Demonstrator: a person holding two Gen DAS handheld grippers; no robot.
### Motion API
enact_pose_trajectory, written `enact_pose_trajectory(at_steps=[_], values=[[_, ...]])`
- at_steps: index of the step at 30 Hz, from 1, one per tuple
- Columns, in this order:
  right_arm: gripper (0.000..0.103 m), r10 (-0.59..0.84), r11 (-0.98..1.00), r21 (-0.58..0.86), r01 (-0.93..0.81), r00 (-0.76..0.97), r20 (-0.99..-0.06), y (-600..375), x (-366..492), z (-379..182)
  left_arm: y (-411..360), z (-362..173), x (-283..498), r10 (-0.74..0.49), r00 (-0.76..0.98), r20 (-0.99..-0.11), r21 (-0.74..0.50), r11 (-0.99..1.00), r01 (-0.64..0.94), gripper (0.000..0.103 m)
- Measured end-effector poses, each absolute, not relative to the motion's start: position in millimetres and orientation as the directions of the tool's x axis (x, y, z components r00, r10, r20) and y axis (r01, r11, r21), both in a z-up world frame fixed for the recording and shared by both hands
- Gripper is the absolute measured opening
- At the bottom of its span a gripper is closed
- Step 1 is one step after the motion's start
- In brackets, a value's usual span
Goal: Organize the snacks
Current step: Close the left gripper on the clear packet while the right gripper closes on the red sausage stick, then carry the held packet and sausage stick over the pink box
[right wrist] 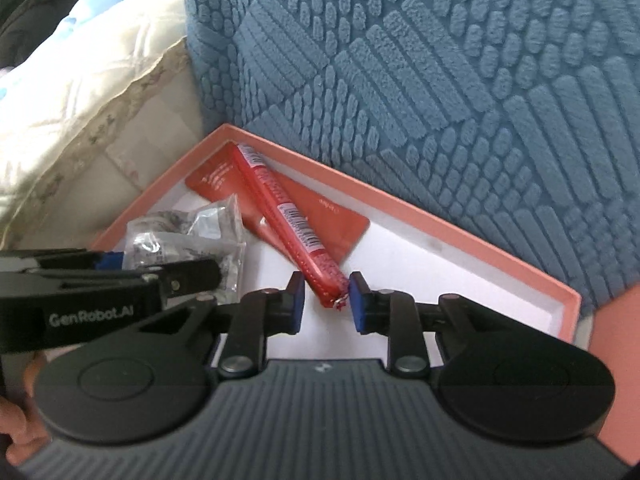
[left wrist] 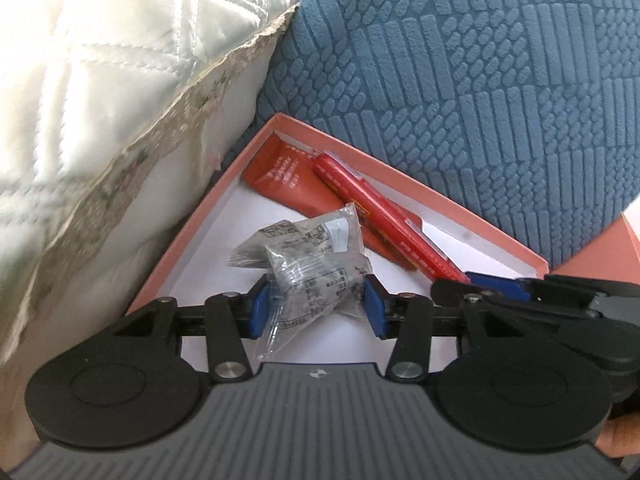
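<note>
A shallow pink box (left wrist: 191, 232) with a white floor holds the snacks. In it lie a flat orange packet (left wrist: 280, 176), a long red snack stick (left wrist: 384, 216) across that packet, and two clear crinkly packets (left wrist: 300, 236). My left gripper (left wrist: 316, 306) is shut on the nearer clear packet (left wrist: 320, 280), with a blue pad against each side of it. My right gripper (right wrist: 327, 300) is shut on the near end of the red stick (right wrist: 288, 216), which points away over the orange packet (right wrist: 340, 220). The two grippers sit side by side over the box's near part.
A blue textured cushion (left wrist: 480, 80) overhangs the box's far right rim (right wrist: 440, 227). A white quilted pillow (left wrist: 100, 100) with a lace edge presses against the left rim. A hand (right wrist: 16, 428) holds the left gripper's handle. The white floor on the right of the box is bare.
</note>
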State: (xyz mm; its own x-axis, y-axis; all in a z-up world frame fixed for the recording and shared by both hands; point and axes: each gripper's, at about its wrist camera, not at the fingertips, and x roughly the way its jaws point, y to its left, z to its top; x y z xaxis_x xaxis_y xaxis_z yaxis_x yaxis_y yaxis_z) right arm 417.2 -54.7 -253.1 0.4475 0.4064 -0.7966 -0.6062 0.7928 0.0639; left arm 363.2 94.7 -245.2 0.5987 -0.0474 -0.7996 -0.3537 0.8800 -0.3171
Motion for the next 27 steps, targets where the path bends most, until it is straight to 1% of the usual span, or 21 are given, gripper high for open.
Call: enact_pose_trajectory(at_steps=[5,11,17,23,27], values=[[0.025,0.365,0.83,0.056,-0.555,0.464,-0.807,-72,390,-253,88,-236,345,-0.079,0.602,-0.794,-0.34,0.88,-0.333,0.053],[0.024,0.309,0.857,0.029,-0.514,0.469,-0.827,-85,359,-266,74,-232,321,-0.113,0.595,-0.796,-0.364,0.875,-0.32,0.053],[0.024,0.277,0.881,0.009,-0.474,0.499,-0.821,-100,329,-262,63,-232,305,-0.125,0.587,-0.8,-0.367,0.876,-0.313,0.053],[0.024,0.279,0.899,0.048,-0.435,0.486,-0.828,-120,288,-259,58,-232,293,-0.137,0.581,-0.802,-0.368,0.88,-0.3,0.053],[0.023,0.31,0.899,0.099,-0.426,0.46,-0.832,-126,265,-257,54,-232,286,-0.139,0.575,-0.807,-0.36,0.886,-0.292,0.053]])
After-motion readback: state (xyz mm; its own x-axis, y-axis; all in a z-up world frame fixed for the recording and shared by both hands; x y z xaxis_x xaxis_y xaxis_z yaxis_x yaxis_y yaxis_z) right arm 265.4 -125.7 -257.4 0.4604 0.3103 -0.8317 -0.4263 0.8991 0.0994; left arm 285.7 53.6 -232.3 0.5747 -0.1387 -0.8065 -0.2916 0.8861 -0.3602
